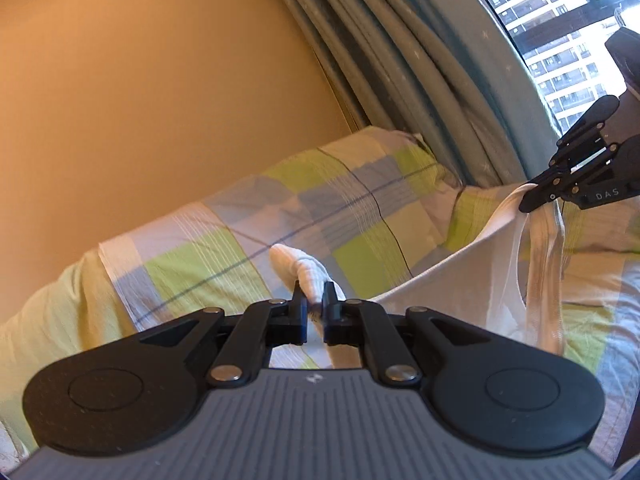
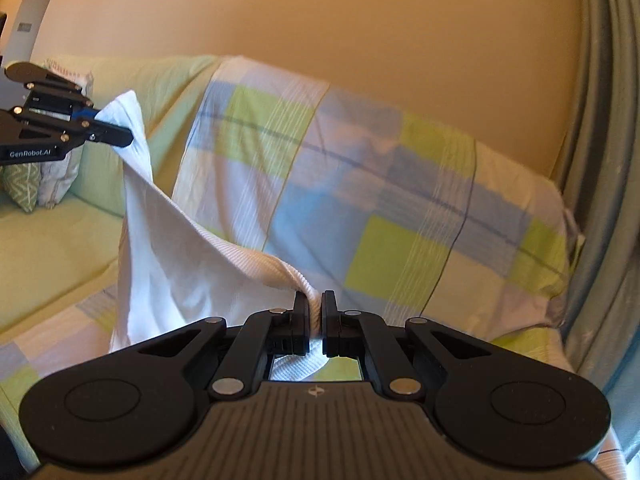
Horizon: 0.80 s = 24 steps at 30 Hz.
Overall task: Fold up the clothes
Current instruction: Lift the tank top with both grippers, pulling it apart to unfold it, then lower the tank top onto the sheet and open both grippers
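A white ribbed garment (image 1: 460, 280) hangs stretched between my two grippers above a sofa. My left gripper (image 1: 315, 300) is shut on one bunched end of it, and shows at the left of the right wrist view (image 2: 120, 136). My right gripper (image 2: 315, 308) is shut on the other end of the white garment (image 2: 180, 248), and shows at the right of the left wrist view (image 1: 528, 200). The cloth sags between them; its lower part hangs out of sight behind the gripper bodies.
The sofa is draped with a green, blue and white checked cover (image 2: 400, 200). Cushions (image 2: 36, 184) stand at its far left. Teal curtains (image 1: 420, 60) and a window (image 1: 560, 12) lie to the right. A tan wall (image 2: 320, 20) is behind.
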Tool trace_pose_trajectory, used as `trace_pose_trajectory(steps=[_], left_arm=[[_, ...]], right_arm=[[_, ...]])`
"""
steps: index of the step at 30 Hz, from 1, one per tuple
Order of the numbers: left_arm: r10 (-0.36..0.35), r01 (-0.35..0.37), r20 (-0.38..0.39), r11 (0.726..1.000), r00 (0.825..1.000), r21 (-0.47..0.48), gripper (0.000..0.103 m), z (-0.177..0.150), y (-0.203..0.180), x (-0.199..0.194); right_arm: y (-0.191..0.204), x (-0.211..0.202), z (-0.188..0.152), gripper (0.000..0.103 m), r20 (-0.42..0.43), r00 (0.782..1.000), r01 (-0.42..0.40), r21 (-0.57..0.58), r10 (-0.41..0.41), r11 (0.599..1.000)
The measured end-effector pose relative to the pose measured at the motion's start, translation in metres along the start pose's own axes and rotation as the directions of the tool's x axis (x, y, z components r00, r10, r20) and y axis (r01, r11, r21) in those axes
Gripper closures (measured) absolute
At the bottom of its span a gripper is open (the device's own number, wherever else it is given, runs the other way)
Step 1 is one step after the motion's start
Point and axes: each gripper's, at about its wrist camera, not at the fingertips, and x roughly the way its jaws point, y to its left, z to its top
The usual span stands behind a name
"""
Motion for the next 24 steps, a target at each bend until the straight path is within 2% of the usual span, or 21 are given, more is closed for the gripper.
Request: trace_pose_trajectory(steps=[4,8,11,13,15,19,24], left_arm=[[0.028,-0.027,0.07,0.999,0.997,-0.017,0.097,0.038,0.002,-0.046],[0.039,-0.031,0.118,0.997,0.992,-0.071,0.097,0.071,0.008,-0.078],[0.029,-0.014,0.136,0.994,0.99,-0.107,0.097,0.086,0.012,-0.088],[0.009,0.008,0.129,0.991,0.992,-0.131,0.097,0.089,0.013,-0.082],[-0.003,0.019,0.111,0.989,0.994,-0.144,0.097,0.085,0.011,-0.065],[-0.053,0.058,0.033,0.981,0.998,-0.184,0.097,0.065,0.002,-0.007],[-0.097,0.074,-0.108,0.977,0.989,-0.2,0.097,0.01,-0.024,0.111]], right_arm=[[-0.001,-0.059,0.034,0.1,0.097,0.994,0.052,0.004,-0.052,0.999],[-0.001,-0.111,0.065,0.1,0.187,0.977,0.103,0.01,-0.103,0.995],[-0.002,-0.144,0.086,0.1,0.246,0.959,0.144,0.003,-0.141,0.99],[-0.005,-0.151,0.094,0.1,0.262,0.952,0.167,-0.019,-0.157,0.986],[-0.011,-0.142,0.095,0.1,0.251,0.953,0.186,-0.038,-0.171,0.982],[-0.035,-0.09,0.076,0.1,0.161,0.974,0.167,-0.035,-0.159,0.985],[-0.069,0.021,0.029,0.1,0.019,0.993,0.117,-0.005,-0.117,0.993]])
